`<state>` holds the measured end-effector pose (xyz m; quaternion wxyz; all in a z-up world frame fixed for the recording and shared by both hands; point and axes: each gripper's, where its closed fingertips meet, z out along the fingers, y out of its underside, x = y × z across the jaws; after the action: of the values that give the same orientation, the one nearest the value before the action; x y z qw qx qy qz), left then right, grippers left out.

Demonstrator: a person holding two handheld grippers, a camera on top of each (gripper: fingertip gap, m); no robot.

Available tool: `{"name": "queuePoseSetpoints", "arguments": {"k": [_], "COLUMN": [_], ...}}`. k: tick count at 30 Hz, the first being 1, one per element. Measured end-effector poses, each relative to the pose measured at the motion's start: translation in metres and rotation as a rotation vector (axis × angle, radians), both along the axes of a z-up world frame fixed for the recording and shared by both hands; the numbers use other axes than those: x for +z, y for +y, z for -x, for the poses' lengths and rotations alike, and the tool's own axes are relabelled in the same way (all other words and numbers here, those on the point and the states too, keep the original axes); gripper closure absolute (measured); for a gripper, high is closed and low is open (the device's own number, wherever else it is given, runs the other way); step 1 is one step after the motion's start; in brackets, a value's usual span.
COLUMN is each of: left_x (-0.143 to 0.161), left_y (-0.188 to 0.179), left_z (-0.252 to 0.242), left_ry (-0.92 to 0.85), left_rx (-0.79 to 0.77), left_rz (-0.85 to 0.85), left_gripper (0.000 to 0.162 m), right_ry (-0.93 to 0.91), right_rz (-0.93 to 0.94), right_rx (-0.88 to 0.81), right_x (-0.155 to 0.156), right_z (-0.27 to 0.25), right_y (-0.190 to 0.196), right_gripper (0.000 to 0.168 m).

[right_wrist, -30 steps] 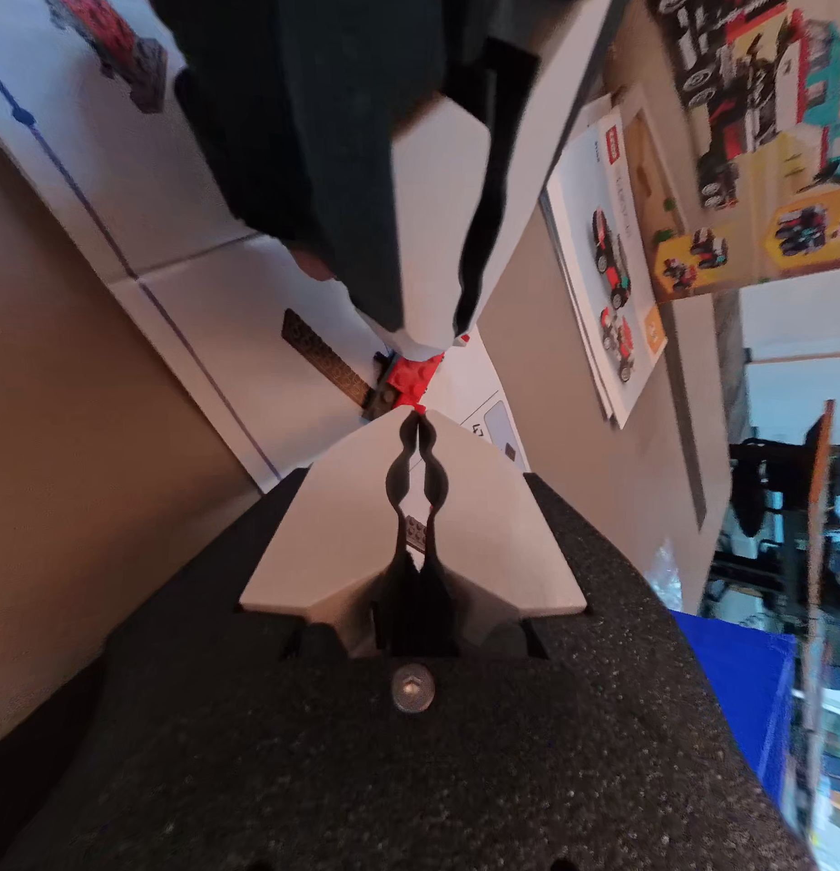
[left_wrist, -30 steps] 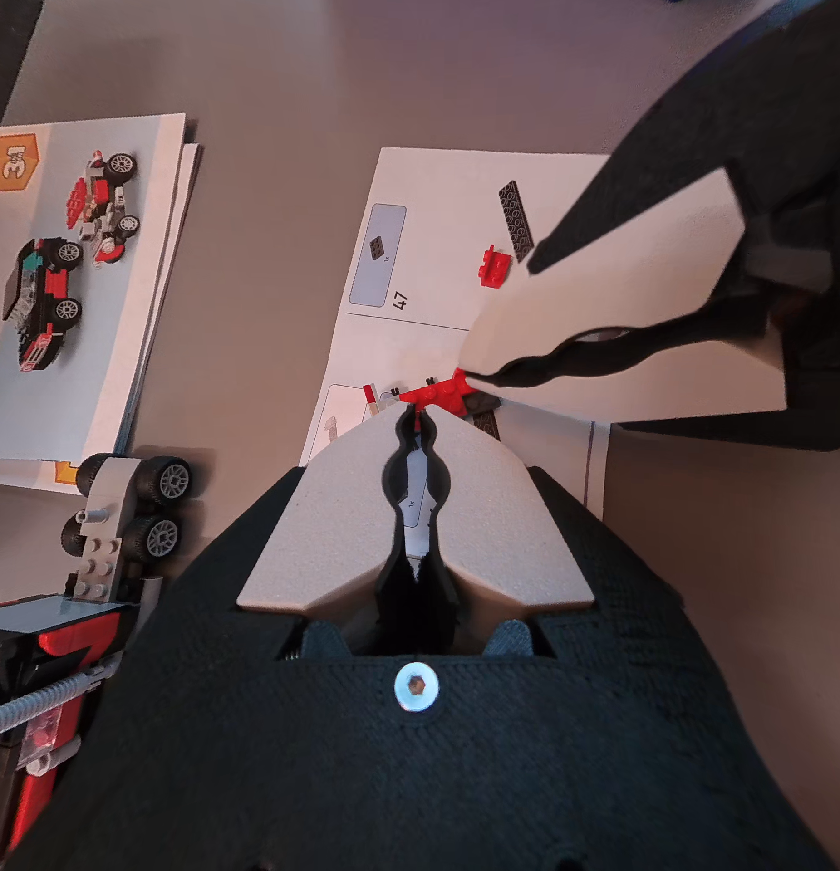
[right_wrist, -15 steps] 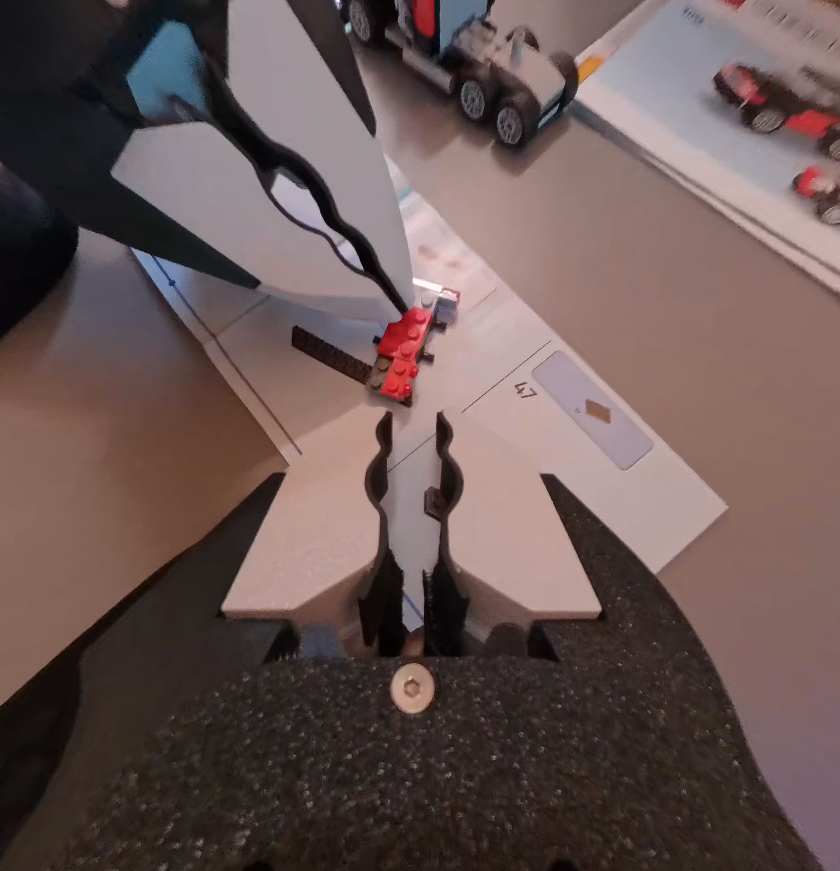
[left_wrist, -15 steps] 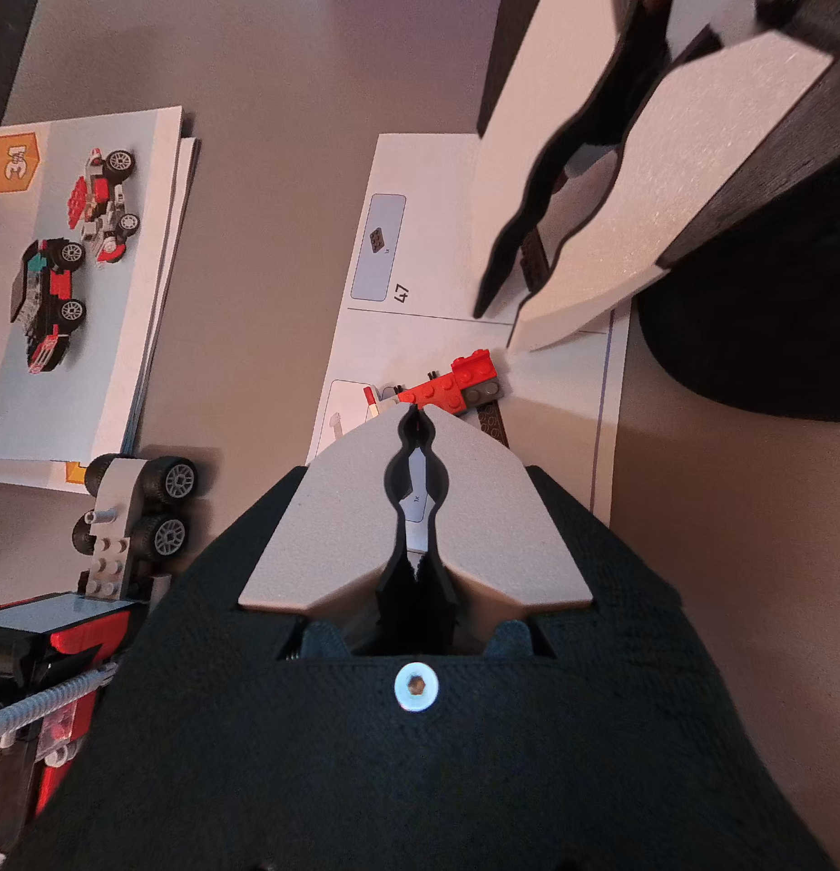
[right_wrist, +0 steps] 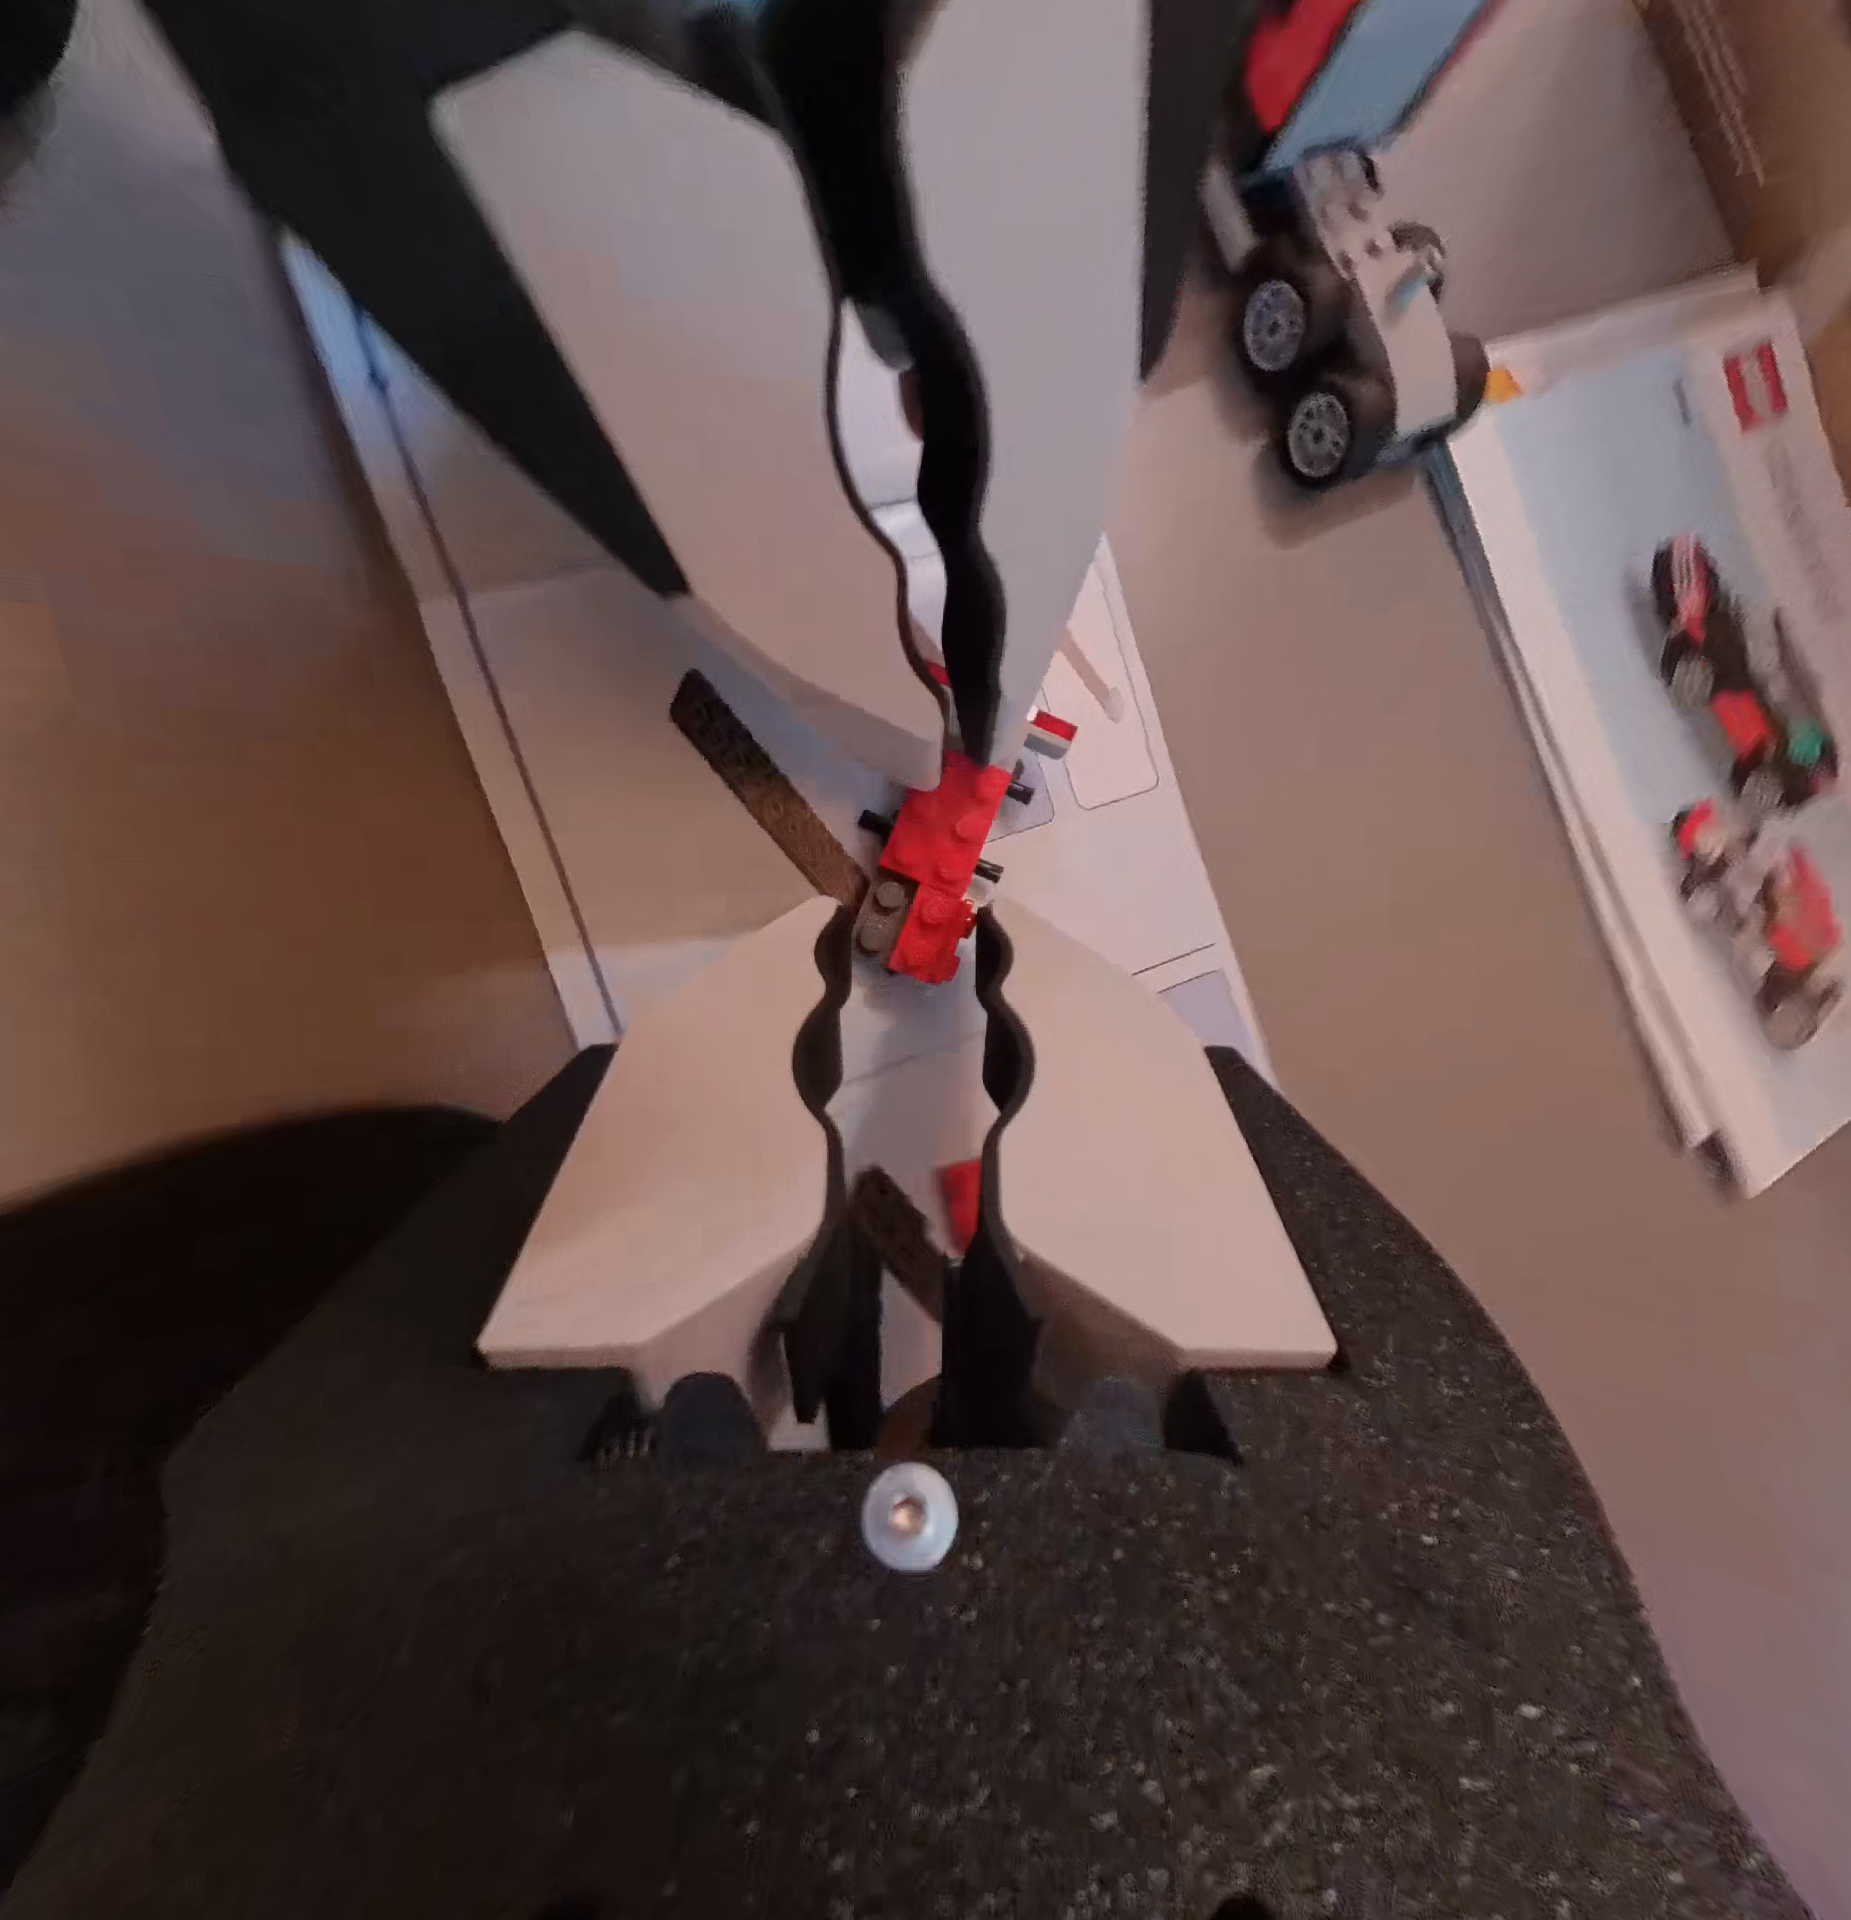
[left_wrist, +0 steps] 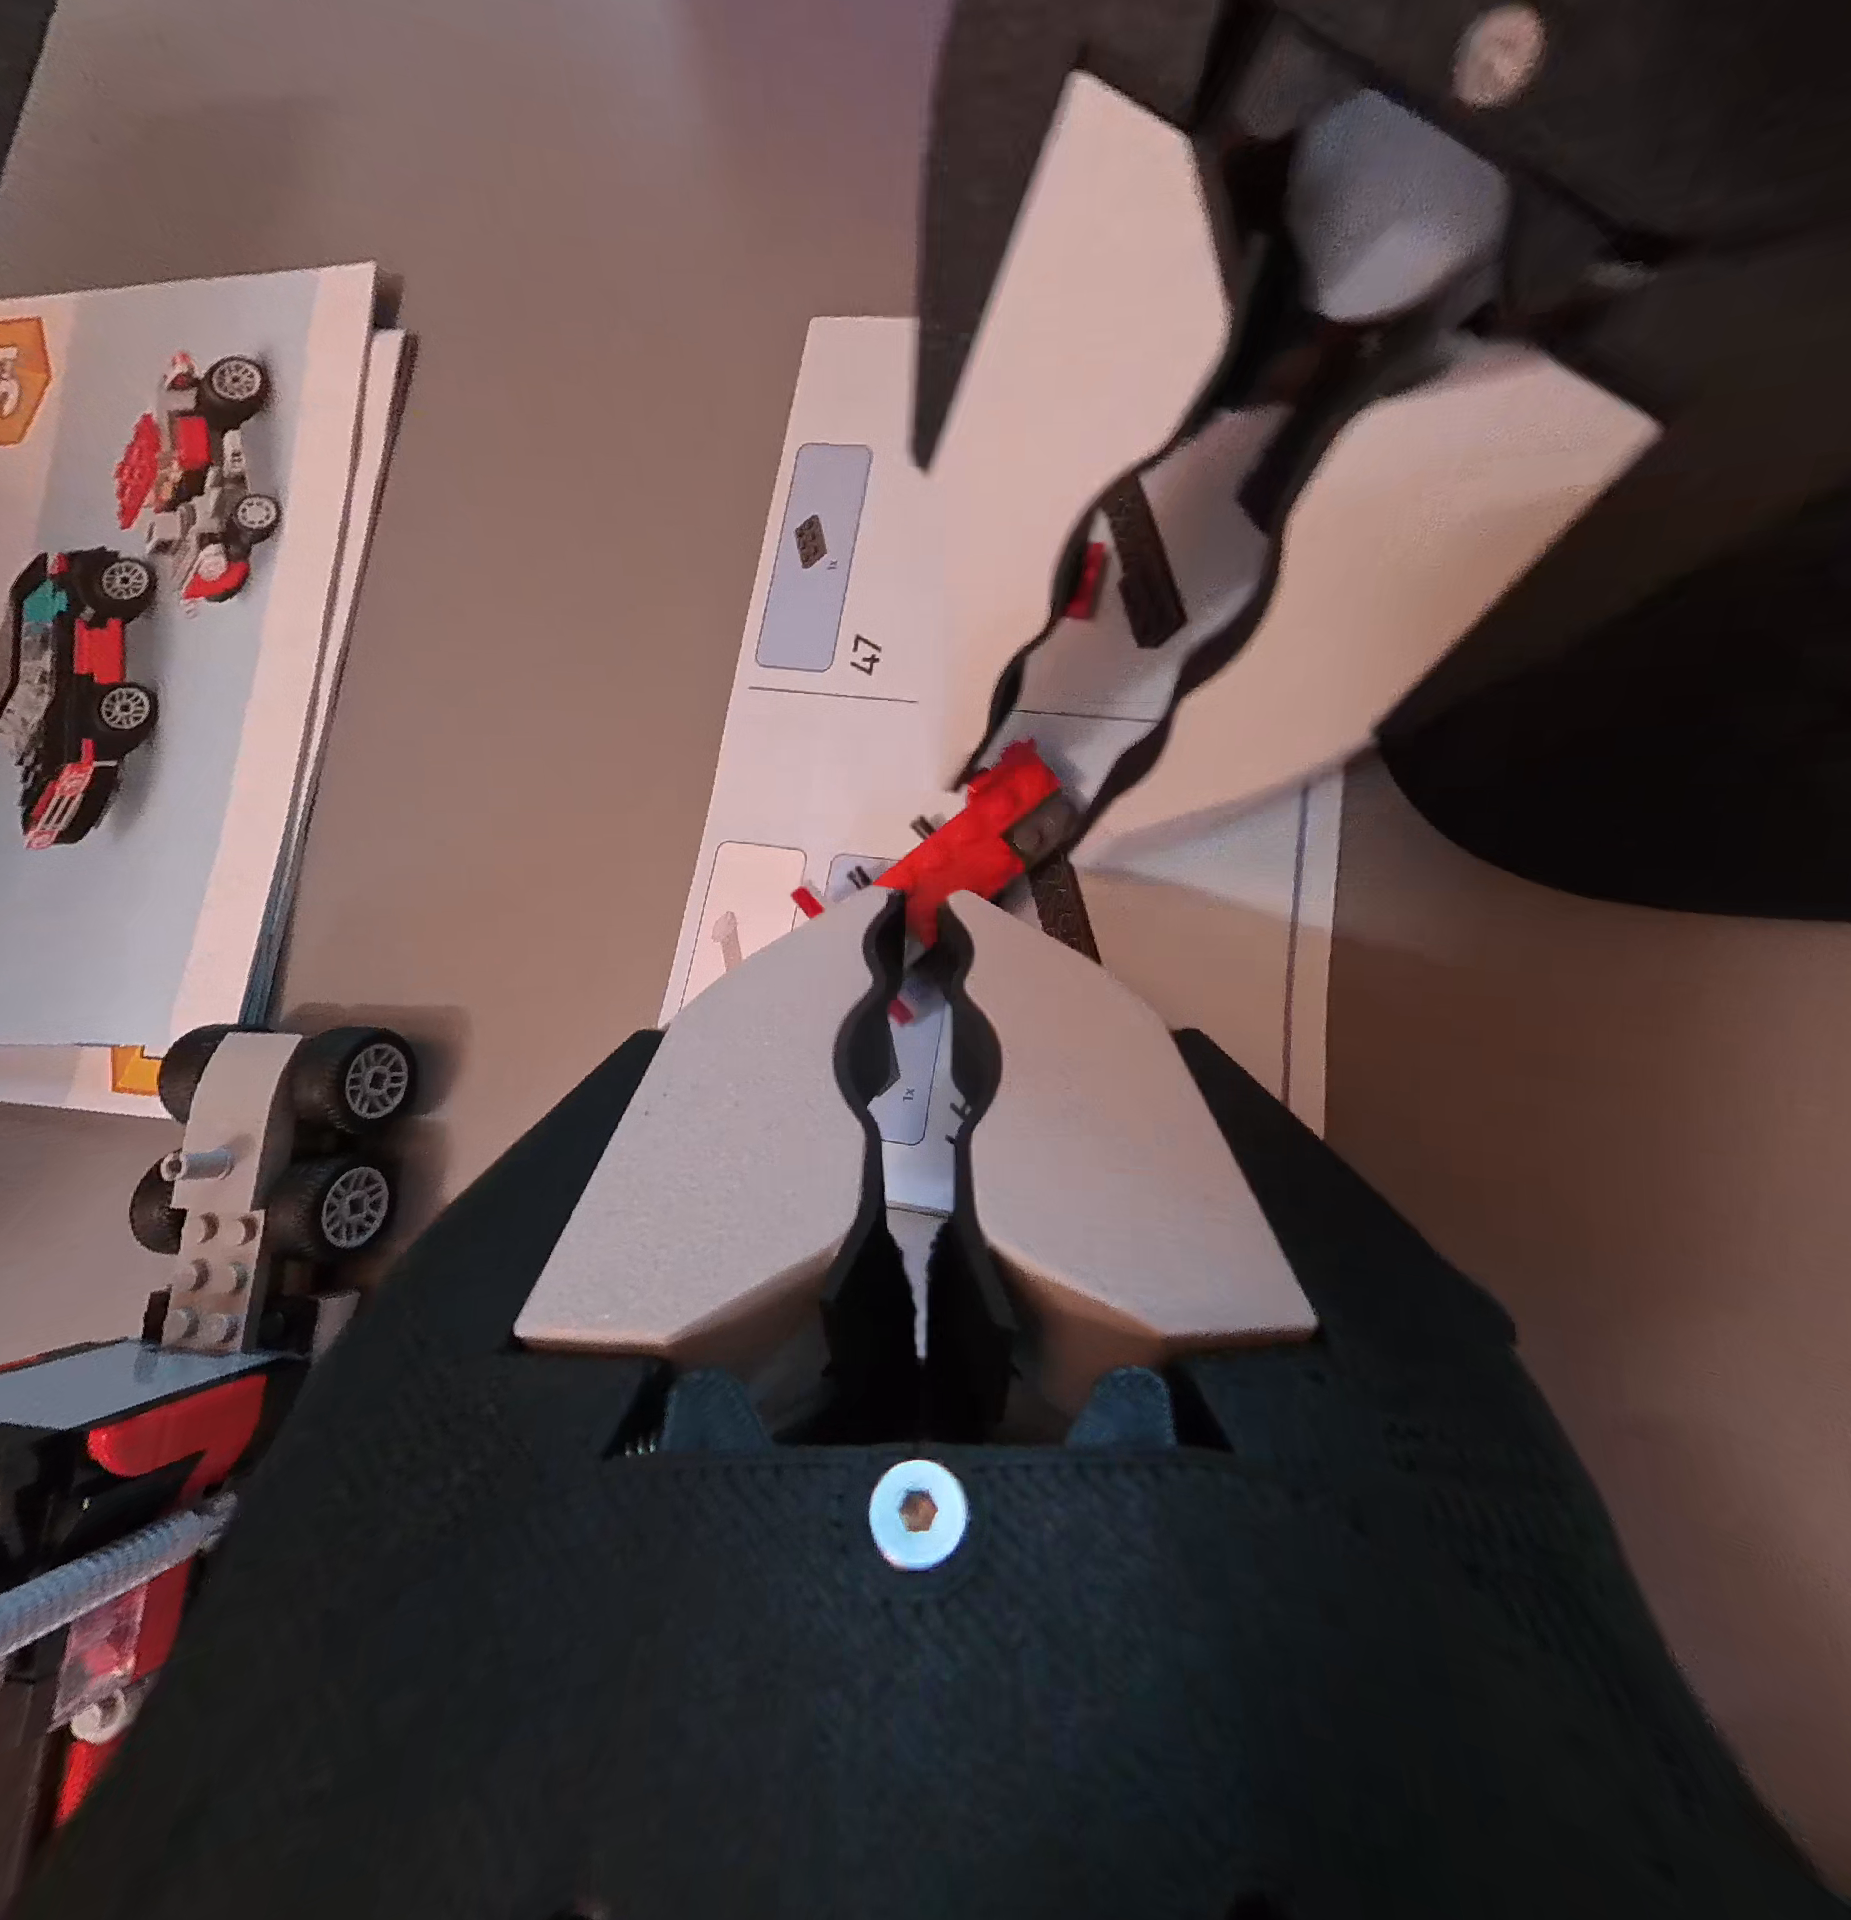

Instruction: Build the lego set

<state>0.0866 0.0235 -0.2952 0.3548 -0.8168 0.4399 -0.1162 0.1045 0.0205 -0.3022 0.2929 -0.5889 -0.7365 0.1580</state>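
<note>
Grey-beige tabletop (left_wrist: 609,208), with an open white instruction sheet (left_wrist: 848,395) under the work and a closed instruction booklet with car pictures (left_wrist: 162,623) off to your left. Your left gripper (left_wrist: 926,914) is clamped narrow on the near end of the small red studded lego sub-assembly with a dark grey plate end (right_wrist: 936,868), holding it just above the sheet. Its long axis runs roughly along the line between your two tools, so the free end, the one with the grey plate, points straight at your right gripper (right_wrist: 910,940). The right one is partly open, tips on either side of that free end; contact I cannot confirm, the frame is blurred. A long dark studded lego plate (right_wrist: 760,795) lies flat on the sheet, crossing just beside the sub-assembly at an angle. A half-built grey lego vehicle with black wheels (left_wrist: 277,1143) sits well apart on your left. Judgement: the right is nearer the free end, so close it there, in line with the axis.
</note>
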Motion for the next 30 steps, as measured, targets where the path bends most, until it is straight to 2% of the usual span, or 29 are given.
{"name": "queuePoseSetpoints", "arguments": {"k": [3,5,6,7,9,11,14,18,24,25,27,30], "left_x": [0.004,0.009,0.013,0.017,0.025,0.03,0.029,0.024,0.025,0.027,0.032,0.051], "left_y": [0.001,0.001,0.001,0.001,0.003,0.004,0.005,0.002,-0.001,-0.001,0.001,0.007], "left_z": [0.002,0.002,0.002,0.002,0.003,0.005,0.006,0.002,-0.002,-0.003,-0.005,-0.01], "left_ry": [0.008,-0.012,-0.033,-0.06,-0.12,-0.166,-0.176,-0.159,-0.177,-0.189,-0.225,-0.381], "left_rx": [-0.016,-0.014,-0.01,-0.008,0.003,0.014,0.021,0.005,-0.024,-0.026,-0.018,0.042], "left_rz": [-0.031,-0.042,-0.046,-0.05,-0.055,-0.048,-0.039,-0.028,-0.031,-0.035,-0.051,-0.075], "left_gripper": [0.147,0.144,0.144,0.144,0.144,0.144,0.144,0.144,0.137,0.135,0.134,0.134], "right_ry": [-0.037,-0.064,-0.056,-0.029,-0.001,-0.008,-0.122,-0.148,-0.214,-0.175,-0.022,0.364], "right_rz": [-0.067,-0.025,0.015,0.047,0.103,0.175,0.093,0.05,0.235,0.272,0.352,0.533], "right_rx": [0.165,0.169,0.173,0.167,0.122,0.113,0.062,0.052,0.022,0.011,-0.039,-0.143], "right_x": [0.0,0.006,0.013,0.022,0.035,0.037,0.023,0.012,-0.006,-0.002,0.015,0.062], "right_z": [-0.007,-0.014,-0.019,-0.025,-0.041,-0.053,-0.064,-0.054,-0.051,-0.047,-0.035,-0.008], "right_y": [0.017,0.026,0.026,0.027,0.031,0.023,0.024,0.029,0.024,0.023,0.025,0.028], "right_gripper": [0.145,0.126,0.125,0.126,0.144,0.149,0.149,0.15,0.158,0.164,0.165,0.165]}}
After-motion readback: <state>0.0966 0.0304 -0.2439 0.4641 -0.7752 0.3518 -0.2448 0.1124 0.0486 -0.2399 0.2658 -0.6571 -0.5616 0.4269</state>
